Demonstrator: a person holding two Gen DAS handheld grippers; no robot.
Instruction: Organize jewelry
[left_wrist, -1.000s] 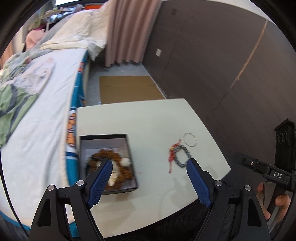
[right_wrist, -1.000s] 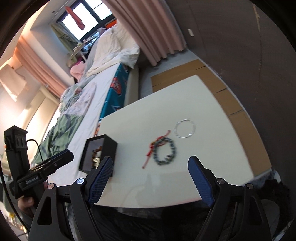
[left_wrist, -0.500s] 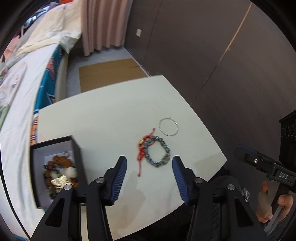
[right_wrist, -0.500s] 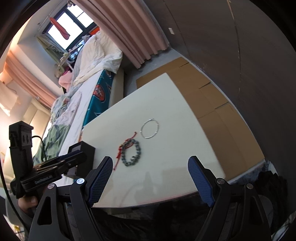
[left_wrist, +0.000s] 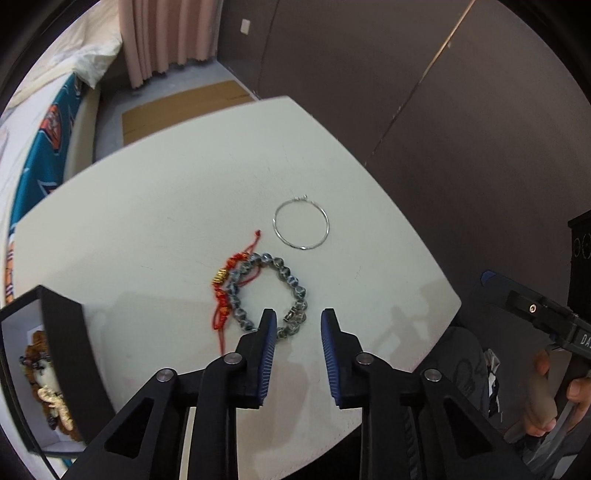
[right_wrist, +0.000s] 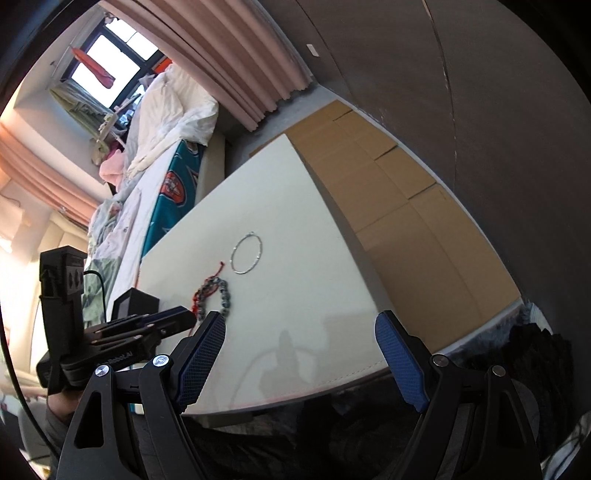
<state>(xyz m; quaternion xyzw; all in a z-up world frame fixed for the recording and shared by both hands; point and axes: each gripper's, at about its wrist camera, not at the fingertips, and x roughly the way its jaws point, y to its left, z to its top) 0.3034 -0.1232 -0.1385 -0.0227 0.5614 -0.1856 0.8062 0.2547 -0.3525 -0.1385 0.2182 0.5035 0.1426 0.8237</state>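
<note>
Left gripper (left_wrist: 298, 325) with black arms and blue ribbed pads pointed steeply down at the near arc of the grey-blue beaded bracelet (left_wrist: 291, 284), which lay flat on the cream-white tabletop (left_wrist: 155, 206). Its jaws had just been closing and stood narrowly apart, the nearest beads and small metal charm showing in the gap, the pads not yet pressing on them. A red braided cord bracelet with a gold bead (left_wrist: 226, 291) lay tangled across the left side of the beaded ring, one red strand crossing inside it; a thin silver wire hoop (left_wrist: 301, 224) lay just beyond, apart from both. The open black jewellery box with a white lining (left_wrist: 55, 354) stood at the table's left edge and already held brown beaded pieces. Right gripper (right_wrist: 301, 354) hung over the near table edge with its jaws spread wide and nothing between them. Judged from this arrangement, a sound pick would seat the pads squarely on one or two beads at the near arc, well away from the red cord, and lift slowly, since the crossing strand could drag the cord bracelet along.
</note>
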